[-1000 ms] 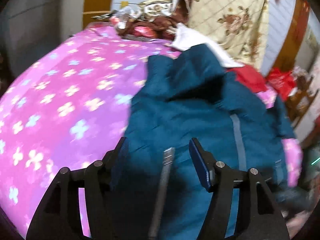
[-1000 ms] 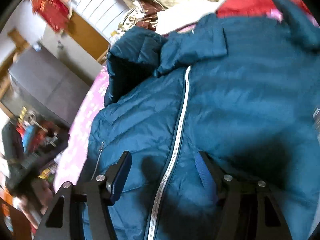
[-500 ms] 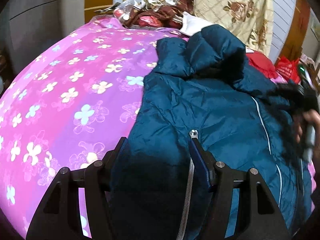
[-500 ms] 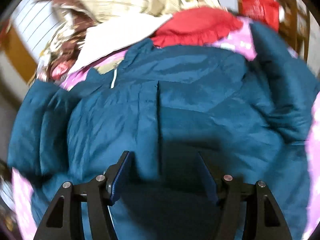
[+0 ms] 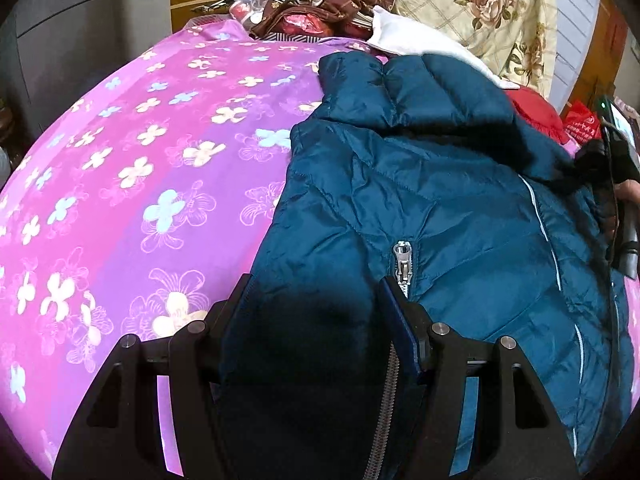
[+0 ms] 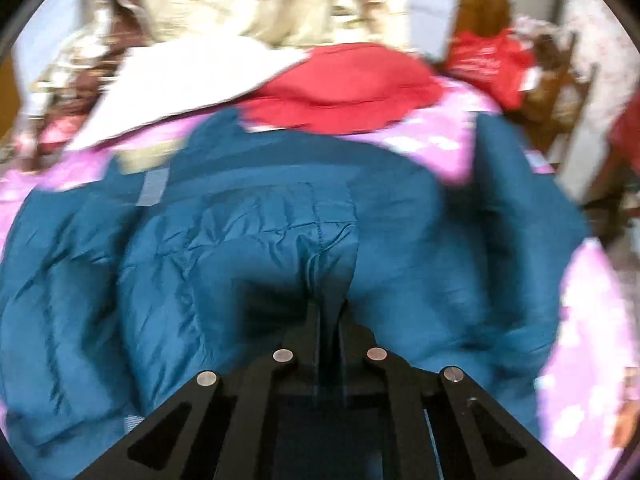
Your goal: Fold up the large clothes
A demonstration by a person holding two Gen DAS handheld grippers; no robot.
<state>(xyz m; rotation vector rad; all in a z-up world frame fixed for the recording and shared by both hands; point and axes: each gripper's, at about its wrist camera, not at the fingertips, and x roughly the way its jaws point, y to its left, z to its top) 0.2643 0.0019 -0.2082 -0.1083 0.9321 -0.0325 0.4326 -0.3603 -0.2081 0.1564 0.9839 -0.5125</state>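
Your right claw [image 6: 329, 312]: jaws have just been closing and now sit nearly together, a thin pinch of blue jacket [image 6: 280, 240] fabric caught between them at a seam. R view is motion-blurred, so edges are soft. Jacket spreads out on all sides of that pinch, wrinkled and puffy; a pale strip [image 6: 151, 192] shows on it upper left.

Your left claw [image 5: 316, 312]: jaws stand well apart with a thick dark fold of the same jacket [image 5: 440, 208] filling the gap between them. Can't tell if the pads actually press on it, they look to sit against the fabric both sides. Right finger [image 5: 400, 320] sits right at the zip; zip pull [image 5: 403, 258] lies just past that fingertip, and the zip runs on down under the claw.

Jacket lies on the bed, on a pink/purple flower sheet [image 5: 132, 184] that's bare to the left of it. Hood/collar end [image 5: 408, 88] points away from you. Thin pale piping [image 5: 548, 240] runs down the jacket's right half.

Beyond the jacket: white cloth [image 5: 412, 40], red cloth [image 6: 344, 92], cream rose-print blanket [image 5: 480, 4], brown patterned pile [image 5: 320, 12] at the head of the bed. Red bag [image 6: 492, 60] off to the right by wood furniture.

In L view, far right edge: your other hand [image 5: 628, 196] on its black tool, over the jacket's far side.
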